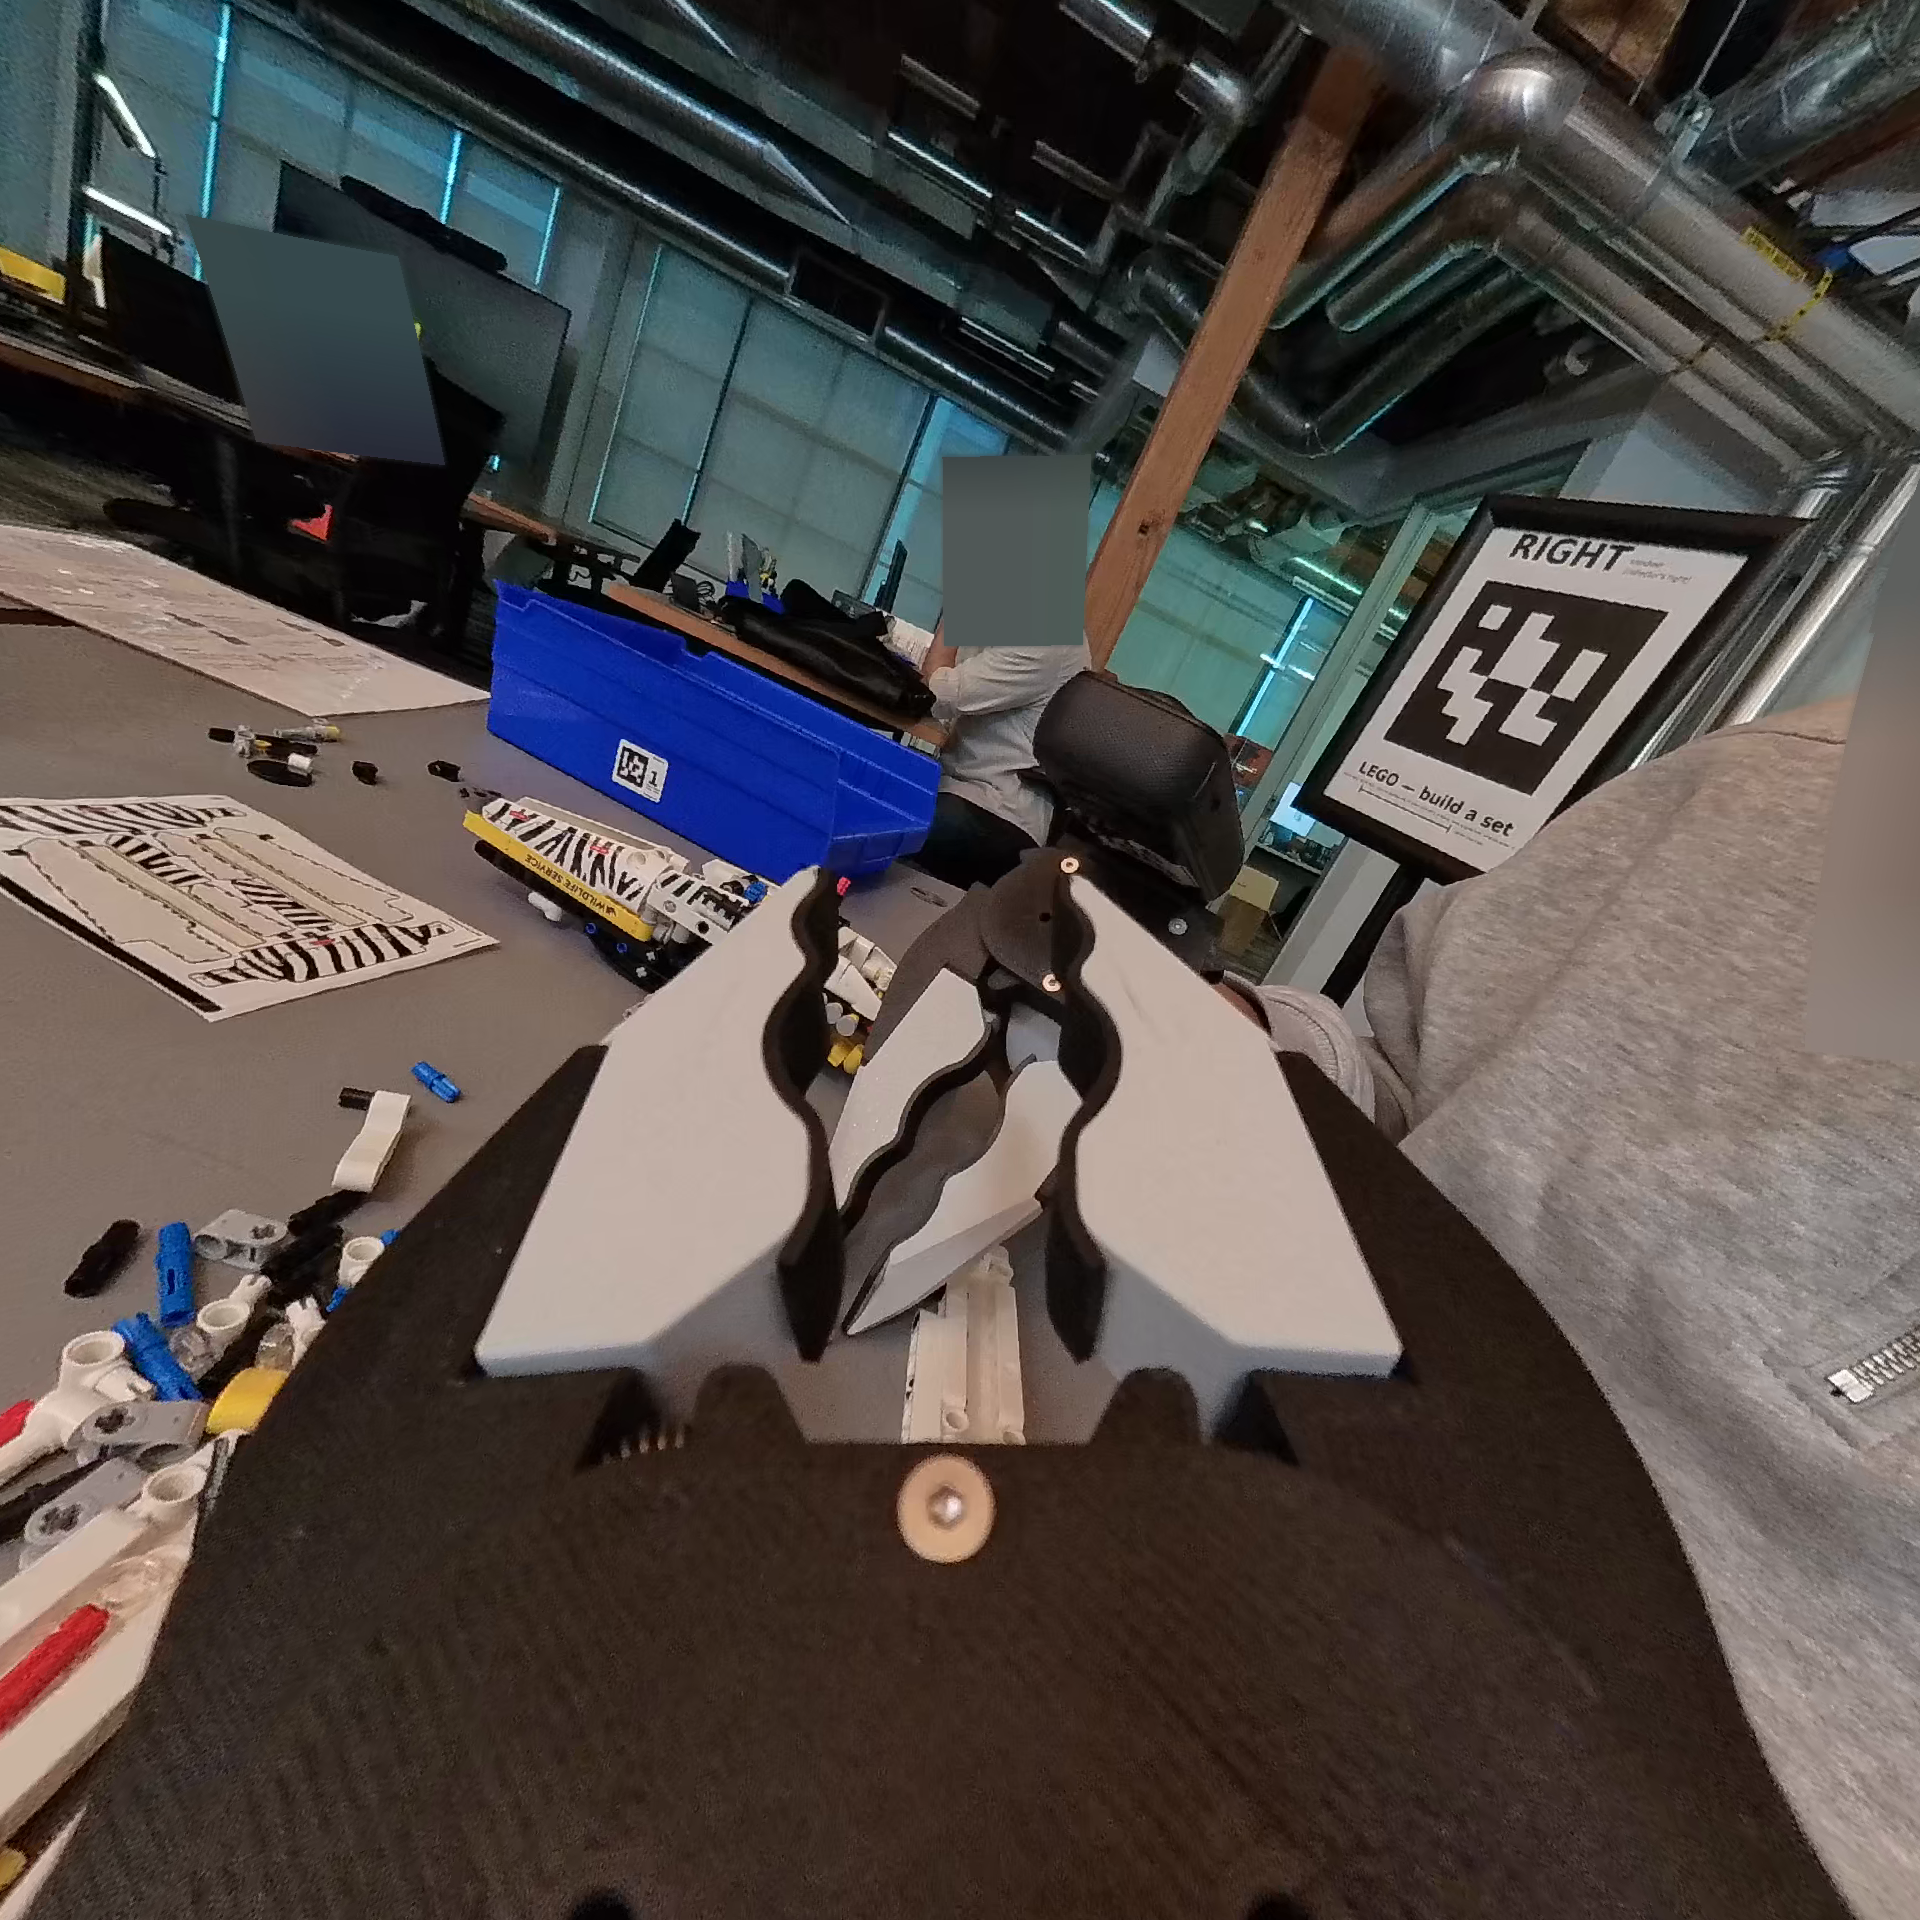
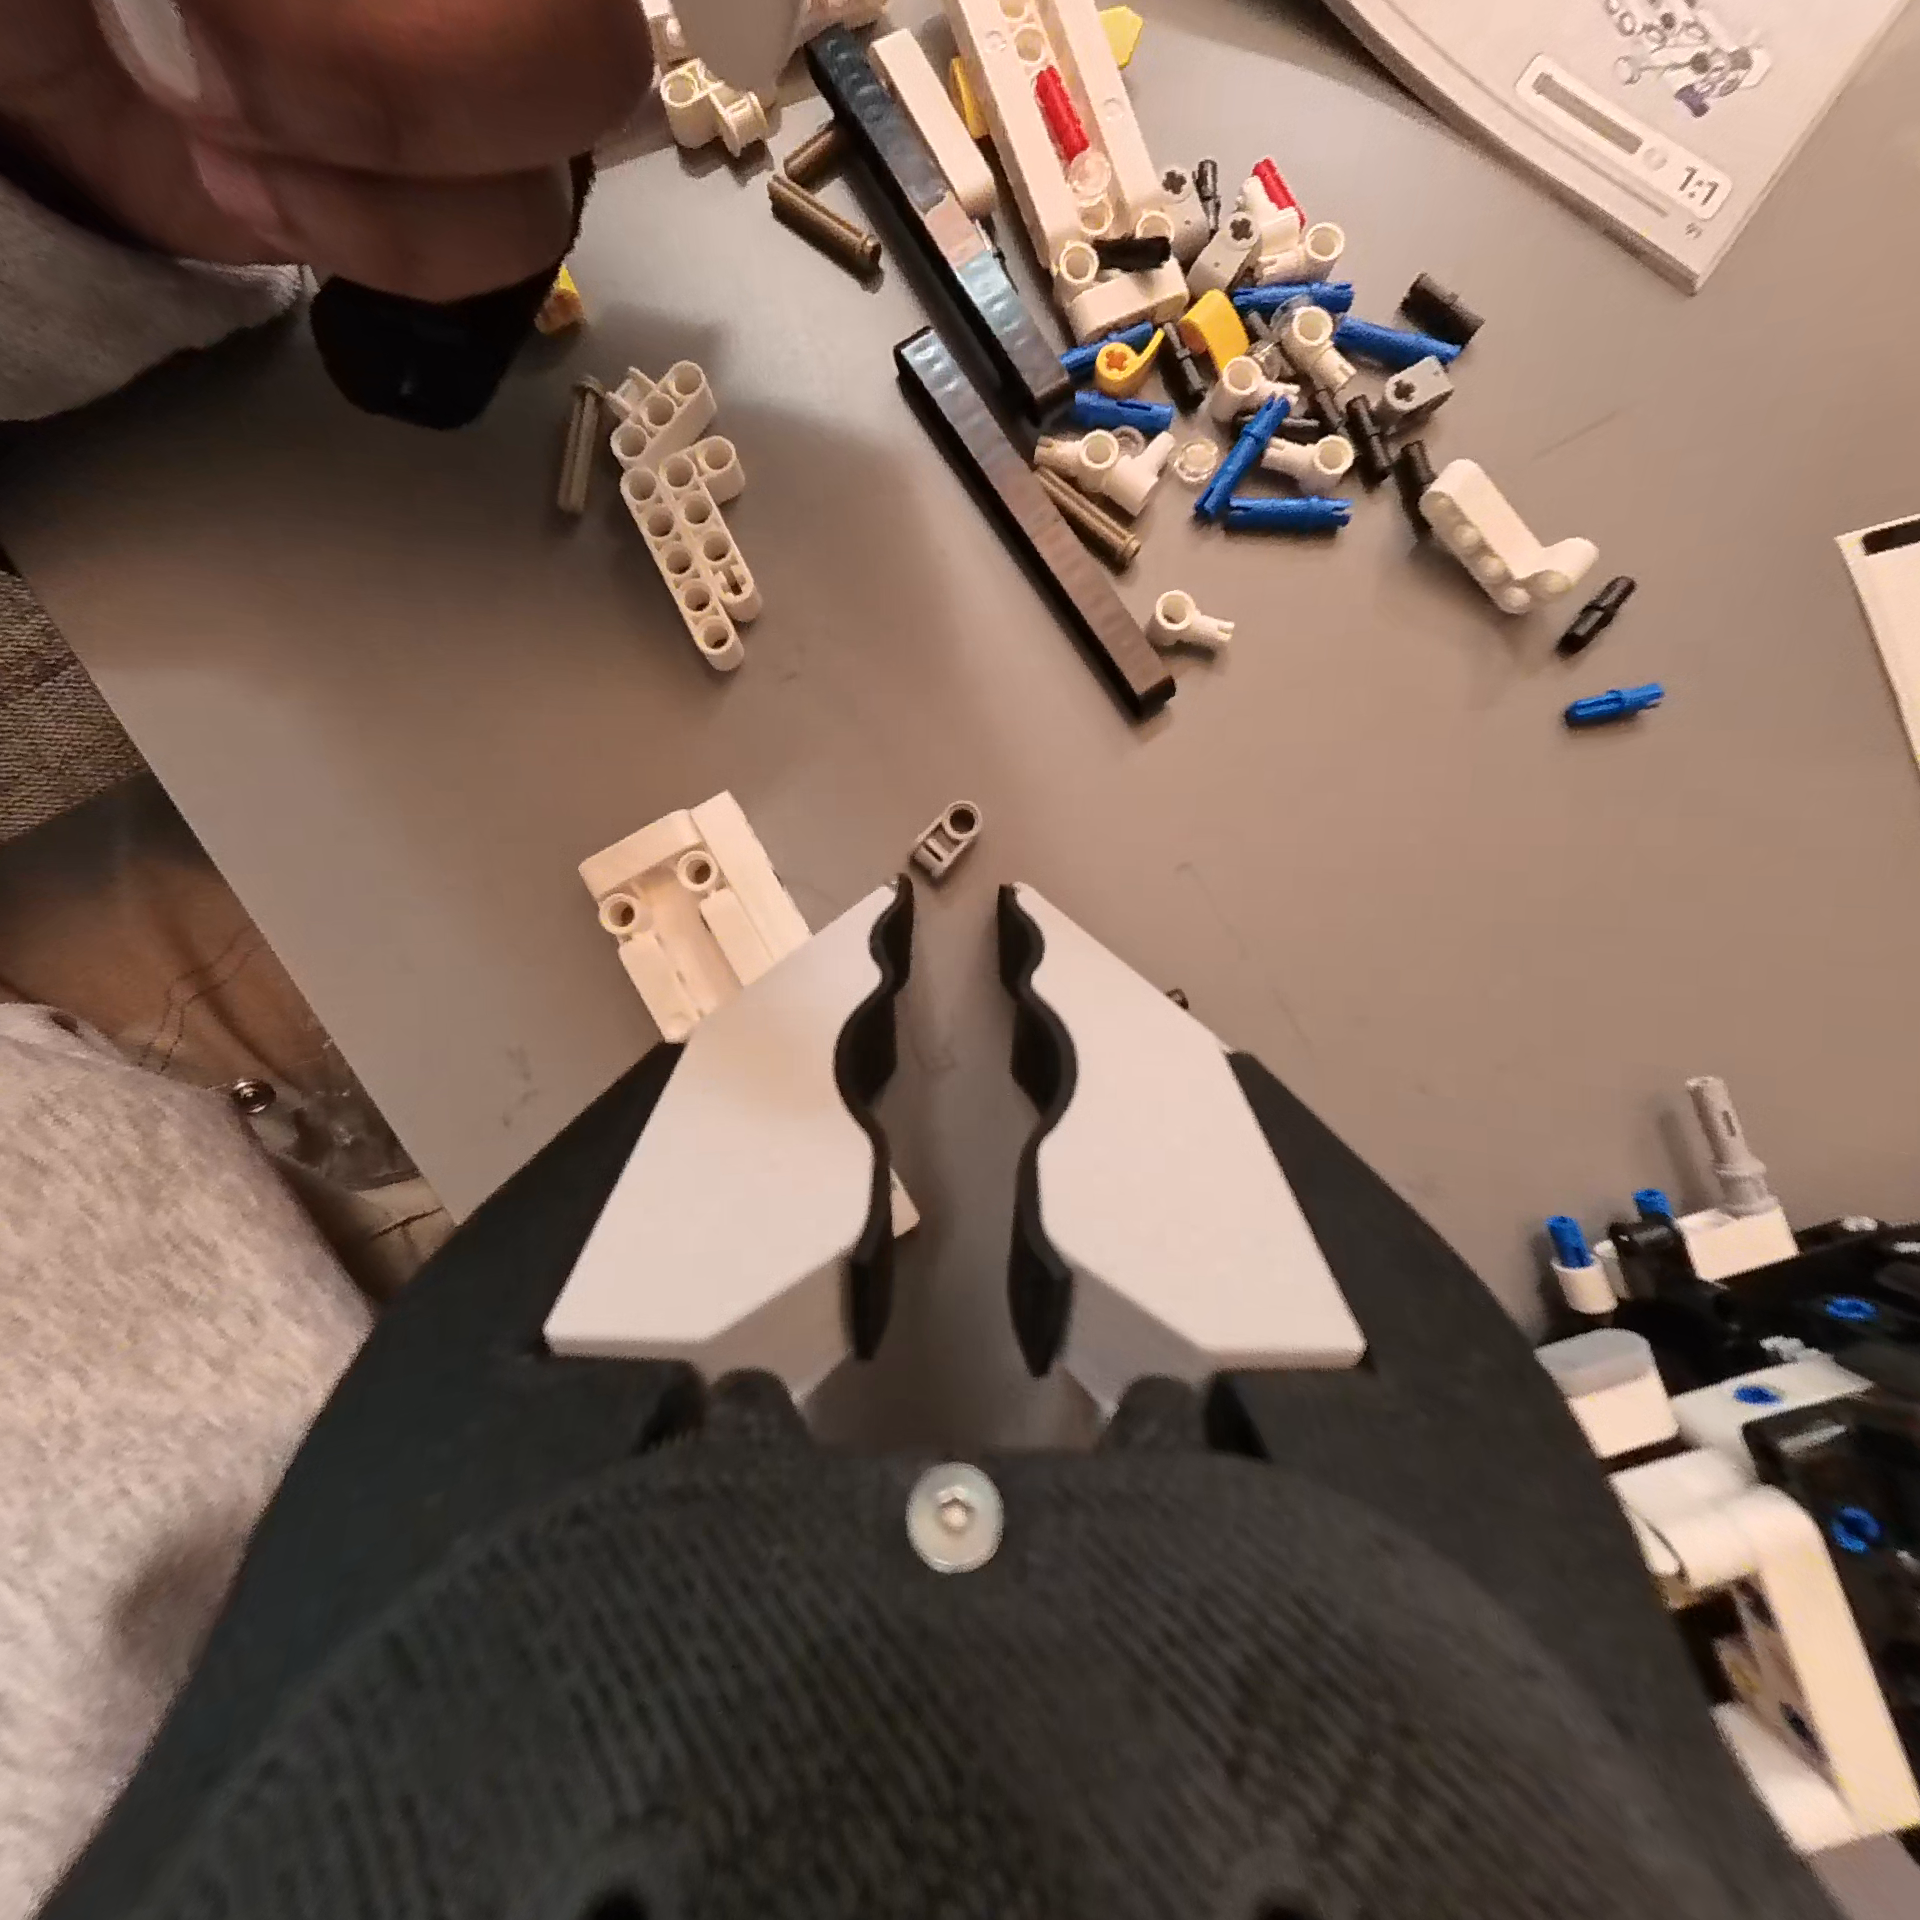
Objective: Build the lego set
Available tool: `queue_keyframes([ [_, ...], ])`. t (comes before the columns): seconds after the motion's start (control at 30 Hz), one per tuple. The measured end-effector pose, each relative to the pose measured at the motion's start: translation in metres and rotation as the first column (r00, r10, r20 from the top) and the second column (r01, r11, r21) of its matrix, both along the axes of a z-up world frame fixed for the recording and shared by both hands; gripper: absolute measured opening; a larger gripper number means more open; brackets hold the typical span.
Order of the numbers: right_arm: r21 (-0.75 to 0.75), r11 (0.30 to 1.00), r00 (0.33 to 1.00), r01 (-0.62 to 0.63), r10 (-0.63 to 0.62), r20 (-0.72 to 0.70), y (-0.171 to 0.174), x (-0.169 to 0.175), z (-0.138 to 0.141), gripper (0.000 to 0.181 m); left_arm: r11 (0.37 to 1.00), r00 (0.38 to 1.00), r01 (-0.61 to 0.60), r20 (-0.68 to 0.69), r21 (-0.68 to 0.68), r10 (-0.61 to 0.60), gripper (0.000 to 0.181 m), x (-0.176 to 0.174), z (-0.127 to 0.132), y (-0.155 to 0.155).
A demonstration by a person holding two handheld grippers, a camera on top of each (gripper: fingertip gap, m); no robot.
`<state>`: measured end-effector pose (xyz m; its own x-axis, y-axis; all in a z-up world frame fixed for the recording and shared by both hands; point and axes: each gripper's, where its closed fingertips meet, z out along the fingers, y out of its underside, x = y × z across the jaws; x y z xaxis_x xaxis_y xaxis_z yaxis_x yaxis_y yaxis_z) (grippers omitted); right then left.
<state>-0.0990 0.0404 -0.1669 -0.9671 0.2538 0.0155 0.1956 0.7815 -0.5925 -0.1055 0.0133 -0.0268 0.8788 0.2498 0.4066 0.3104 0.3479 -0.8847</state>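
The left gripper (image 1: 940, 904) is hanging above the grey table (image 1: 239, 1101) with its jaws apart, the other gripper showing between them, beside the zebra-striped lego model (image 1: 613, 883) and blue bin (image 1: 707, 727). The right gripper (image 2: 954, 899) is hovering with jaws apart and empty, tips just short of a small grey connector (image 2: 951, 836), a white panel piece (image 2: 686, 914) lying beside its left finger and loose lego pieces (image 2: 1226, 343) lying farther off.

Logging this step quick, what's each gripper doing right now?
Left gripper: open, nothing gripped.
Right gripper: open, empty, above the table.
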Motion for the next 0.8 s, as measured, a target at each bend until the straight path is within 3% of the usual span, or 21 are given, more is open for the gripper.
queue_keyframes([
  [0.8,-0.015,1.0,1.0,-0.003,0.003,0.01,-0.0017,0.0008,-0.0002,0.013,1.0,1.0,-0.004,0.003,0.007,0.004,0.039,-0.001,0.0005,-0.0017],
])
